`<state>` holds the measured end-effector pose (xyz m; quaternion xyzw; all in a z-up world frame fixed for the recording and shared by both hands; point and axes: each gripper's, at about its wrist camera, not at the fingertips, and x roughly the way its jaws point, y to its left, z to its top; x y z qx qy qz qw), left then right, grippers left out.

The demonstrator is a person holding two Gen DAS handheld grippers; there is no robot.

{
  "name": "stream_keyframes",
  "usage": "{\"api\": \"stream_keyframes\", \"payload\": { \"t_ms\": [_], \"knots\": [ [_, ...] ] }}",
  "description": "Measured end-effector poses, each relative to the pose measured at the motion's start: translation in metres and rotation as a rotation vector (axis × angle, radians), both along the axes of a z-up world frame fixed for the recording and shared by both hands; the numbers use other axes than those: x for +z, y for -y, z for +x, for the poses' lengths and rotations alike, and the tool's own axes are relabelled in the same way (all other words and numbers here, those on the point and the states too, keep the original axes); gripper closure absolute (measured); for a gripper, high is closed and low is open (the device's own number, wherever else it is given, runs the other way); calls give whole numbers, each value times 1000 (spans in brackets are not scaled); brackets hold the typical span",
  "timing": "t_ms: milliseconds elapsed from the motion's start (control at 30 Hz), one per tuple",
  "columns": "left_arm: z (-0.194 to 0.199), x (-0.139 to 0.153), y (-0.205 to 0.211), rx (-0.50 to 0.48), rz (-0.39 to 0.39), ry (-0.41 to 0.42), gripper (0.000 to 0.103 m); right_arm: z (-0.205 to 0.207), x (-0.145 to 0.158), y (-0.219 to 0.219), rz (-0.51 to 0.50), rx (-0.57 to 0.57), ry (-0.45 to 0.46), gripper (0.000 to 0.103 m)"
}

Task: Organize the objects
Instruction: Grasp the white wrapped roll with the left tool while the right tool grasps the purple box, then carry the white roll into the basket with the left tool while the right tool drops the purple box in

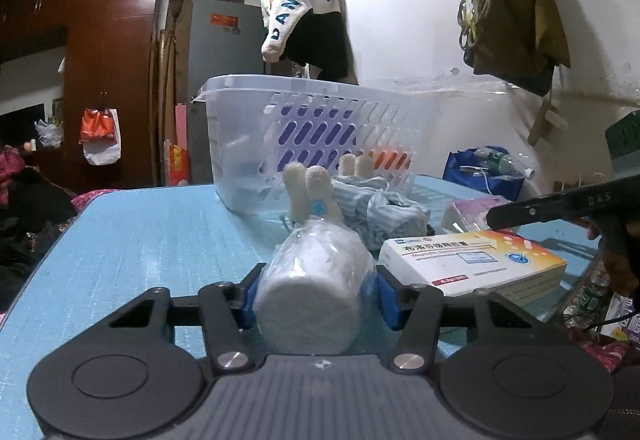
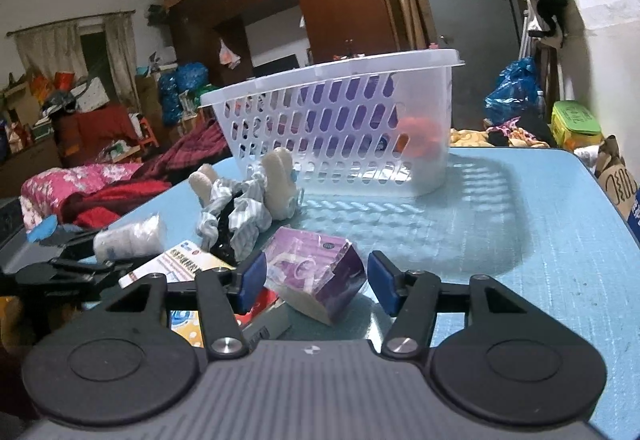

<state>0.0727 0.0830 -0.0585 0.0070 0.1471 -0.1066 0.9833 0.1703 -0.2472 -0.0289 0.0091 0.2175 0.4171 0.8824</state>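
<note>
The left gripper [image 1: 316, 294] clamps a plastic-wrapped white roll [image 1: 316, 280] between its blue pads, in front of the translucent slotted basket [image 1: 320, 131] on the blue table [image 1: 140, 240]. The right gripper [image 2: 316, 282] stands with jaws apart around a purple box [image 2: 316, 274], not touching it (the box is tilted). Between roll and basket lies a plush toy [image 1: 312, 191] in striped cloth. A medicine box [image 1: 472, 264] sits nearer than the basket, right of the roll.

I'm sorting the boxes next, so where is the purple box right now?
The purple box lies on the blue table, between the open right gripper's fingers, right of the medicine box.
</note>
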Motion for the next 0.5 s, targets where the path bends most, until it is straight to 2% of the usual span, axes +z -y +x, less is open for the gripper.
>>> {"api": "stream_keyframes", "payload": {
  "t_ms": [200, 367, 500],
  "knots": [
    [-1, 0, -3, 14, -18, 8, 48, -2, 2, 8, 19, -8, 5, 48],
    [-4, 5, -7, 35, -45, 36, 49, -10, 14, 19, 34, -77, 79, 49],
    [-6, 17, -6, 53, -33, 68, 49, -15, 21, 23, 43, -116, 136, 50]
  ]
}}
